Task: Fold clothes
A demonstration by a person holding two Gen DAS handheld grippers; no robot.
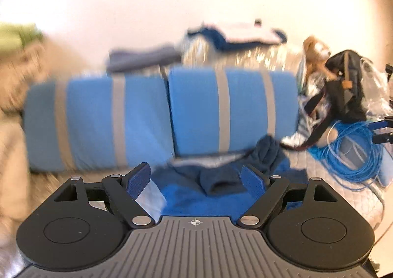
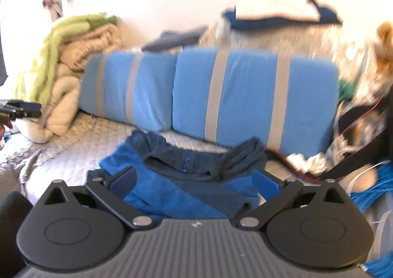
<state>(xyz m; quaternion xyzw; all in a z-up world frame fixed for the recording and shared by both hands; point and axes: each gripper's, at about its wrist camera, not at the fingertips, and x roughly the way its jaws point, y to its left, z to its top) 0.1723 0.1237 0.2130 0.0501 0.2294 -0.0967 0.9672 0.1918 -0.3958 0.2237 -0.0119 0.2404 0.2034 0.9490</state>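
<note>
A blue garment with dark navy parts (image 1: 216,179) lies crumpled on the pale quilted bed, just ahead of both grippers. Its bright blue body (image 2: 167,194) spreads toward the camera, and the navy collar and sleeves (image 2: 203,162) bunch at the far side. My left gripper (image 1: 196,181) hovers over it, open, with nothing between its blue pads. My right gripper (image 2: 196,183) is also open above the same garment, its fingers wide apart. The other gripper (image 2: 22,108) shows at the left edge of the right wrist view.
Two blue cushions with grey stripes (image 2: 245,96) stand behind the garment. Folded clothes (image 1: 235,34) lie on top behind them. A beige and green blanket heap (image 2: 68,62) sits left. A black bag (image 1: 346,86) and coiled blue cable (image 1: 353,150) lie right.
</note>
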